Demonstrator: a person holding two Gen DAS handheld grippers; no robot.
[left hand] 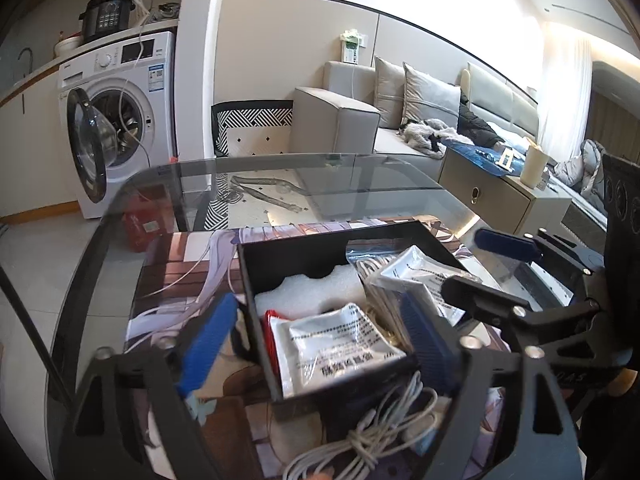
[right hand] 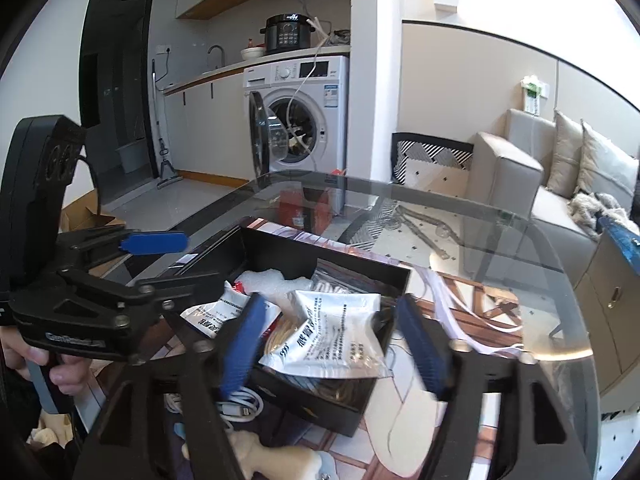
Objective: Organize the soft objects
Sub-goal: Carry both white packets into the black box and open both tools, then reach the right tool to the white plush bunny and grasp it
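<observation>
A black open box [left hand: 248, 276] [right hand: 280, 248] stands on the glass table and holds white foam [left hand: 312, 284], silver pouches and clear bags. My left gripper [left hand: 316, 344] is open above the box's near left corner, one blue finger outside the wall and one over the contents, with a silver pouch [left hand: 336, 344] lying below the gap. My right gripper [right hand: 330, 344] is open too, its blue pads on either side of another silver pouch [right hand: 332, 332] that rests on the pile. A white cable bundle [left hand: 372, 436] lies in front of the box. Each view shows the other gripper [left hand: 488, 266] [right hand: 164, 264] from the side.
A printed mat [left hand: 176, 256] covers the glass table [left hand: 280, 168] under the box. A person's hand [right hand: 60, 372] grips the left handle. Beyond the table are a washing machine [right hand: 304, 116] with its door open, a grey sofa [left hand: 344, 120] and a low cabinet [left hand: 500, 196].
</observation>
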